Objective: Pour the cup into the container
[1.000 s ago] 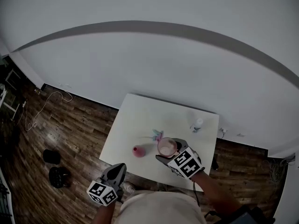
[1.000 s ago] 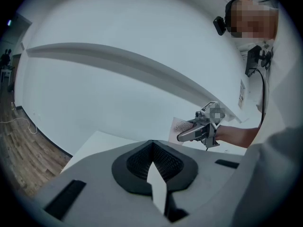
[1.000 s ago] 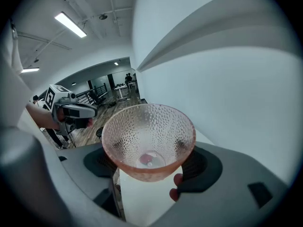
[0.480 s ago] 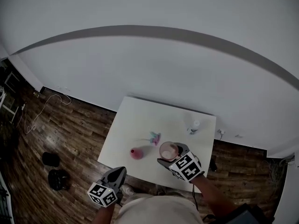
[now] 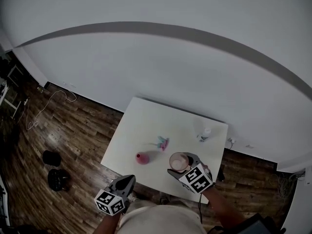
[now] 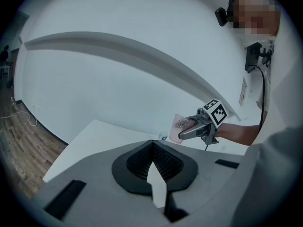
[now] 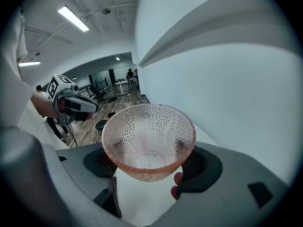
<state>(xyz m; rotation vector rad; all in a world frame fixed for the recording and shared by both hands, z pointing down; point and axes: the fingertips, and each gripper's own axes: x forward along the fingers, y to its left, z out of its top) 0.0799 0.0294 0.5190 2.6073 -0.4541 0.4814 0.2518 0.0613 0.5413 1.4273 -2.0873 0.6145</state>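
Since a second ago the pink, dimpled, see-through cup (image 7: pixel 148 138) has drifted toward the near edge of the table and a little lower. In the head view this takes it further from the small red rounded vessel (image 5: pixel 142 158) on its left. The cup sits roughly upright between the jaws of the right gripper (image 5: pixel 181 164), which stand wide and press on its wall from both sides. Its mouth faces up and no contents can be made out inside. It hangs over the white square table (image 5: pixel 141 126), close to the person's edge. The red vessel, probably the container meant, stands near it on the tabletop. A small teal-and-pink object (image 5: pixel 162 142) lies just beyond the vessel, and a white bottle (image 5: pixel 205 132) stands farther off toward the far right corner. The left gripper (image 5: pixel 127 179) hangs off the table's near edge, jaws together on nothing. To pour well, the person would likely need to bring the cup's lip right above the vessel's small mouth before tipping. A slow roll of the wrist would help, and the free gripper could steady the light vessel.
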